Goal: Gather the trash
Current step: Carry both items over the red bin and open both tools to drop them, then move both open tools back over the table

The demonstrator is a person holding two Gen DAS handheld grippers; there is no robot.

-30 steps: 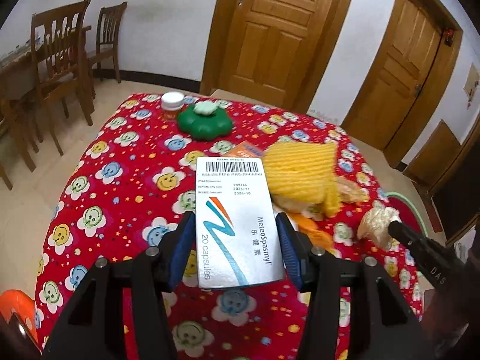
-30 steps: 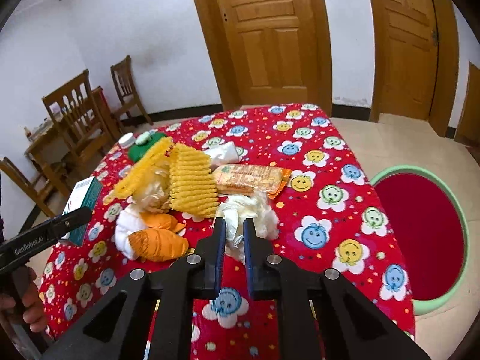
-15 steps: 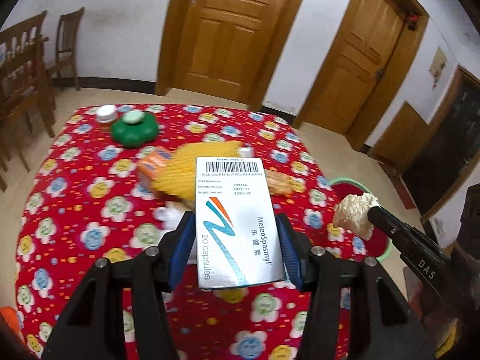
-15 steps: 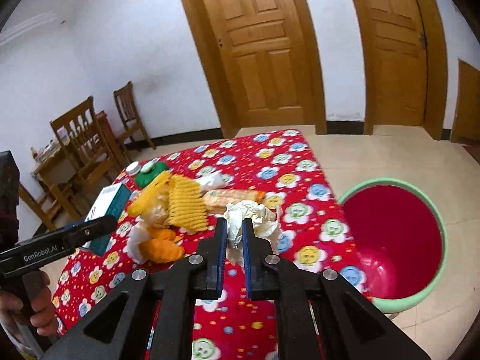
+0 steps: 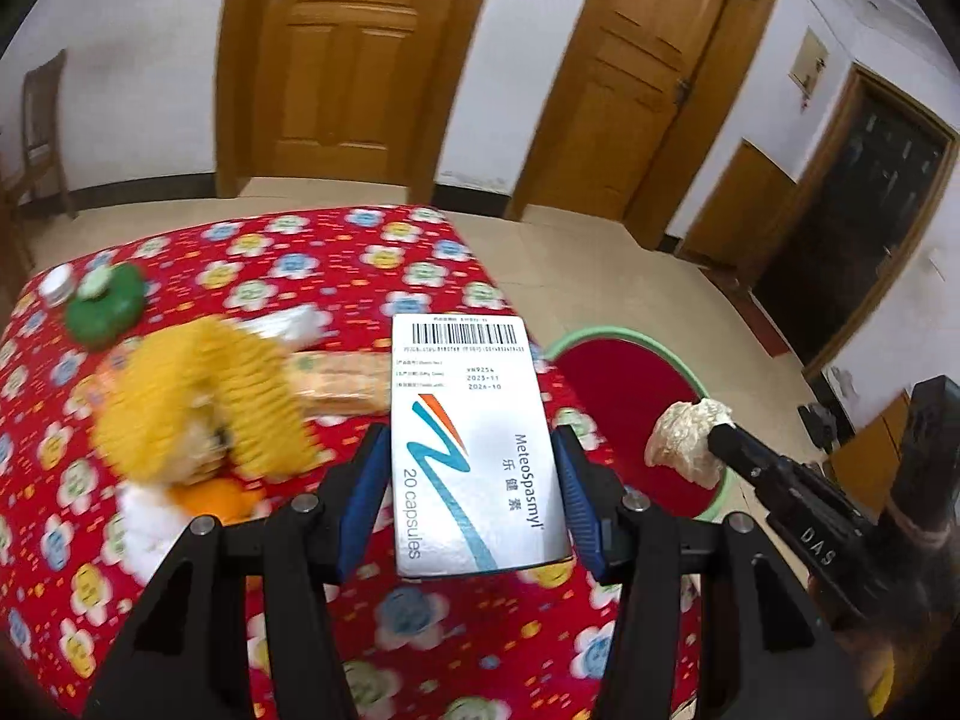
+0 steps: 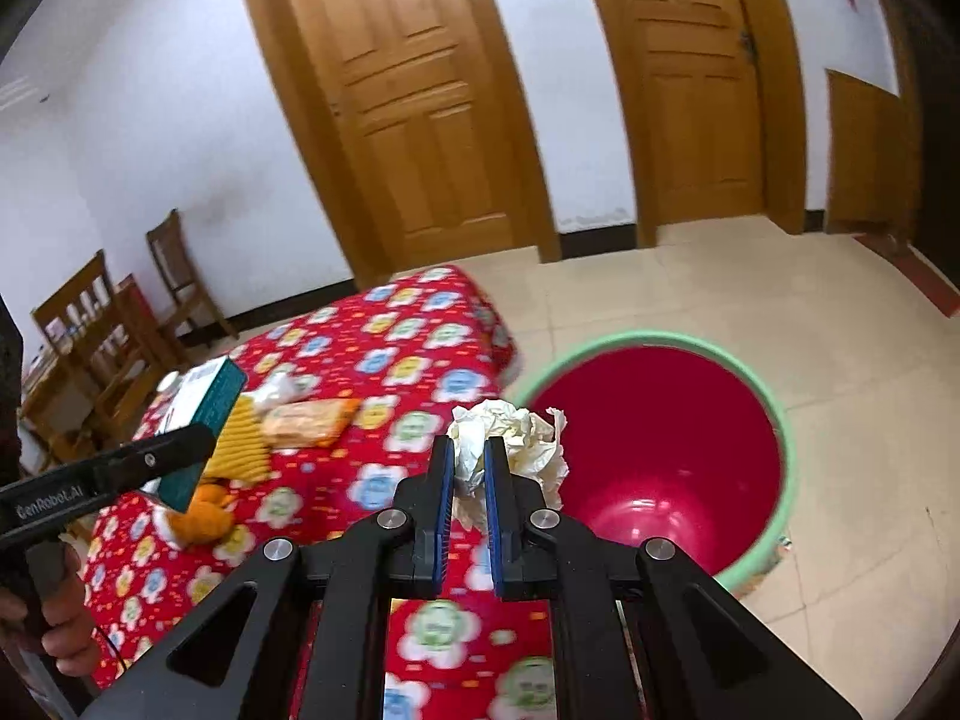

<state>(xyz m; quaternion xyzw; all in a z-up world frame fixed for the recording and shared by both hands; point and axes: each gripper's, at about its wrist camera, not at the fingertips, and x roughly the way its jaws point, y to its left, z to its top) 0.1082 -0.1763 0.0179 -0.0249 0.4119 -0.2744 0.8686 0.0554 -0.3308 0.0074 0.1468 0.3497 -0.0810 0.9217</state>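
Left gripper (image 5: 471,492): jaws about half spread, blue pads clamped on both long edges of a white medicine box (image 5: 474,450), held clear above the desk (image 5: 336,264) with its barcode end pointing away. Right gripper (image 6: 467,480): jaws nearly together, pinching a crumpled wad of whitish paper (image 6: 516,438), carried over the desk corner, just beside the bin's near rim.

Bin (image 6: 786,450): round, green rim, deep red inside, standing on the tiled floor just off the desk's corner. Nothing visible inside but a glossy reflection on the bottom. Seen from the left wrist, paper wad (image 5: 690,435) in front of the bin's far side, medicine box over its near rim.

Still on the desk, away from the bin: yellow ribbed foam netting (image 6: 240,450), an orange lump (image 6: 204,519) beside it, a flat orange-and-tan snack packet (image 6: 306,420) between netting and bin, a clear wrapper (image 6: 282,387) behind it. At the desk's far corner from the bin, a green flower-shaped container (image 5: 105,306) and a small white-lidded jar (image 5: 57,285) next to it, both blurred. Red flower-print cloth over the whole desk.

Behind the desk: two wooden doors (image 6: 414,108), wooden chairs (image 6: 174,276) by the wall. Fingers of a hand (image 6: 66,630) around the left gripper's handle at the edge of the right wrist view.
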